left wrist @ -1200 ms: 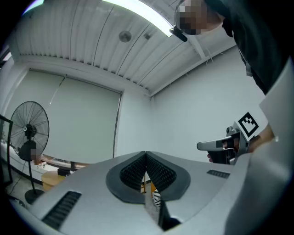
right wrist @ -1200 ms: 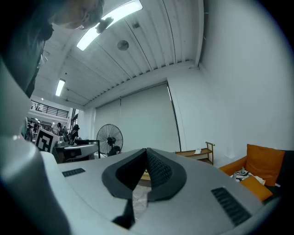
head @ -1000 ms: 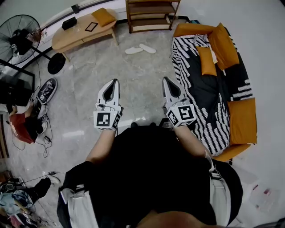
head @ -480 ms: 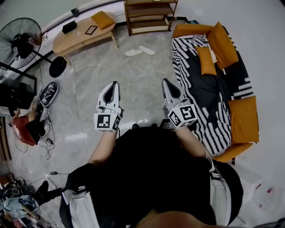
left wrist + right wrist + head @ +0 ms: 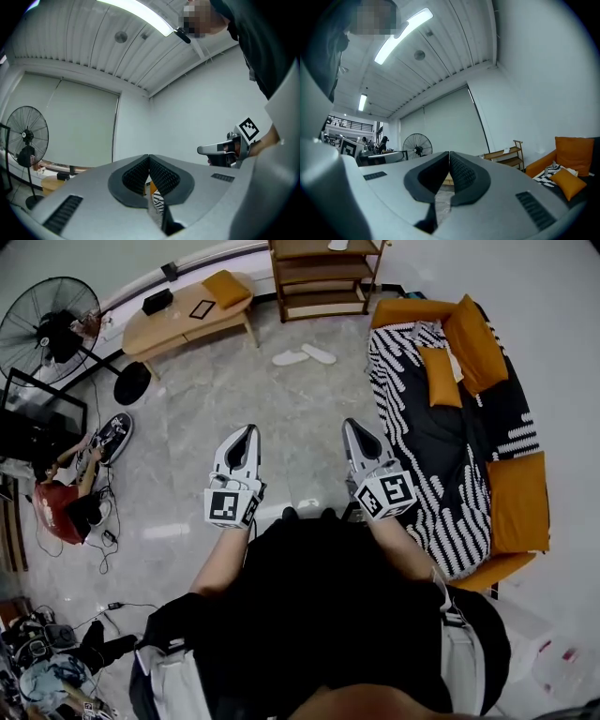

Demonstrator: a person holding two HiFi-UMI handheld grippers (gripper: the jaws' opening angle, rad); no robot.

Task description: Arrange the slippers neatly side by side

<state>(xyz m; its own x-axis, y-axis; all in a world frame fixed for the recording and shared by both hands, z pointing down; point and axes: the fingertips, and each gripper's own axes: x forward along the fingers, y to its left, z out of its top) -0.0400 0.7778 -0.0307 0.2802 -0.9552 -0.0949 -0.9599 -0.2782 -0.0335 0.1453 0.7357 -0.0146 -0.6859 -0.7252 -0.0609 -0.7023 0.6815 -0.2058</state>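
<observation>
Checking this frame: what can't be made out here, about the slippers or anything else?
- Slippers: in the head view, too small to tell top from sole, or whether they touch. Neither gripper view shows them.
- White thing on the shelf: in the head view, cut off by the top edge.
- Floor at the person's feet: in the head view, hidden by the torso.

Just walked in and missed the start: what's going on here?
A person stands holding a gripper in each hand. The left gripper and right gripper are both shut and empty. The two white slippers lie untouched on the floor ahead, by the wooden shelf, angled apart rather than side by side.
</observation>
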